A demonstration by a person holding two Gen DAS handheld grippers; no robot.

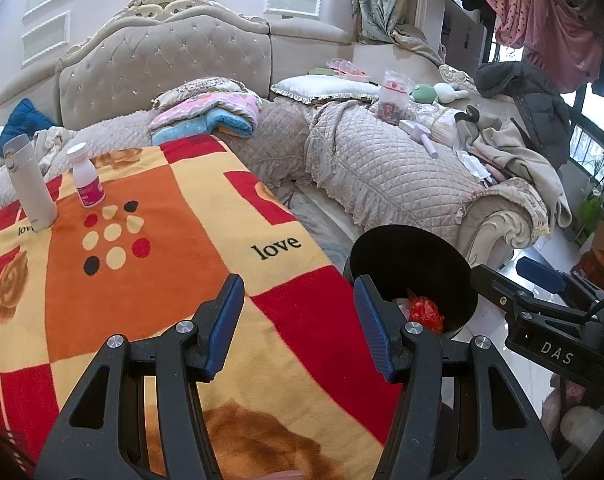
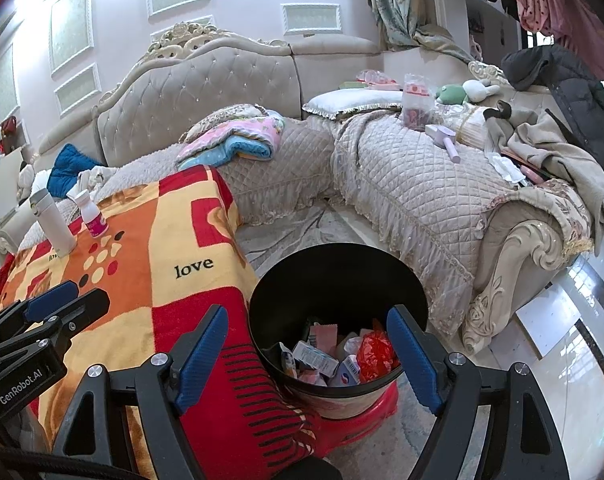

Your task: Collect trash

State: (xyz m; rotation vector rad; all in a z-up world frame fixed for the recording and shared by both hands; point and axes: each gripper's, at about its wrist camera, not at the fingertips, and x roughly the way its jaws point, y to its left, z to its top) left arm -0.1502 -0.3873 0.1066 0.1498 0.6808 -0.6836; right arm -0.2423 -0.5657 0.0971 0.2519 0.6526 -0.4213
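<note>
Blanket-draped surface (image 1: 149,280) beside a black bin (image 2: 338,320) of collected trash (image 2: 334,356). Left claw (image 1: 297,320) and right claw (image 2: 308,356) both gape, holding nothing. Judged stage: between deposits; next, a reach toward the small bottle (image 1: 87,176) near the flask (image 1: 29,184).

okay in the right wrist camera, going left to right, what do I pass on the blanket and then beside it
White flask → pink-labelled pill bottle → the word "love" on the blanket → black trash bin with wrappers inside → carved sofa arm.
</note>
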